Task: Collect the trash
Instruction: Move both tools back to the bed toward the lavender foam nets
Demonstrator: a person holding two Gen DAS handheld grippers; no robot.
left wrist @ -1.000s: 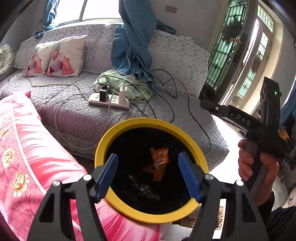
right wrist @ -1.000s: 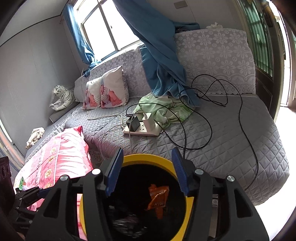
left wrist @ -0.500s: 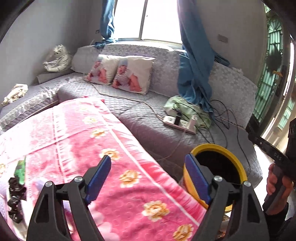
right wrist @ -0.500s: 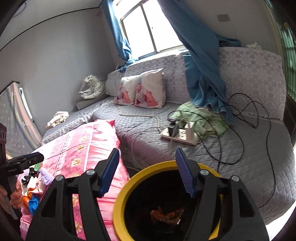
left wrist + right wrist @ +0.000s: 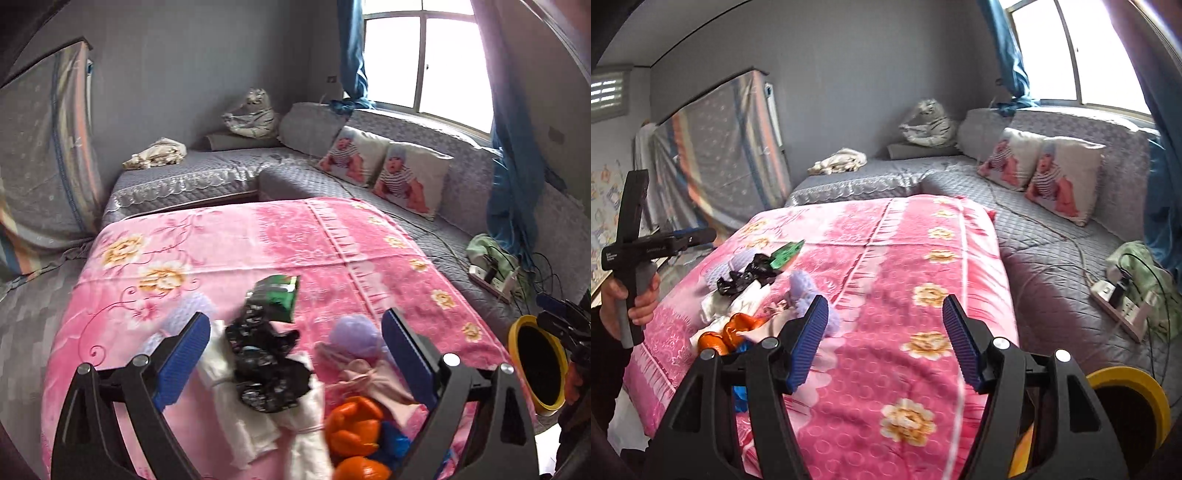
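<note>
1. The left gripper (image 5: 293, 356) hung over the near end of the pink floral blanket (image 5: 258, 243), pointing down at the trash pile, its blue pads spread wide with nothing between them touching either pad.
2. The right gripper (image 5: 882, 339) was held off to the side over a bare stretch of the same blanket, jaws likewise wide apart and empty; in its view the person's left hand (image 5: 637, 302) gripped the other tool's handle at the frame's left edge.
3. The trash lay clustered near the blanket's near edge: a crumpled black plastic bag (image 5: 264, 363), a green wrapper (image 5: 280, 297) just beyond it, white tissue (image 5: 243, 417) under it, orange wrappers (image 5: 352, 428) and a blue scrap (image 5: 393, 441) to the right.
4. A lilac fluffy item (image 5: 354, 332) sat beside the pile.
5. The rest of the blanket beyond the pile was open. The yellow-rimmed bin (image 5: 537, 363) stood off the blanket's right side, well apart from the pile.
6. The bin was partly cut off in both views, its contents dark; the pile's near edge was blurred.
</note>
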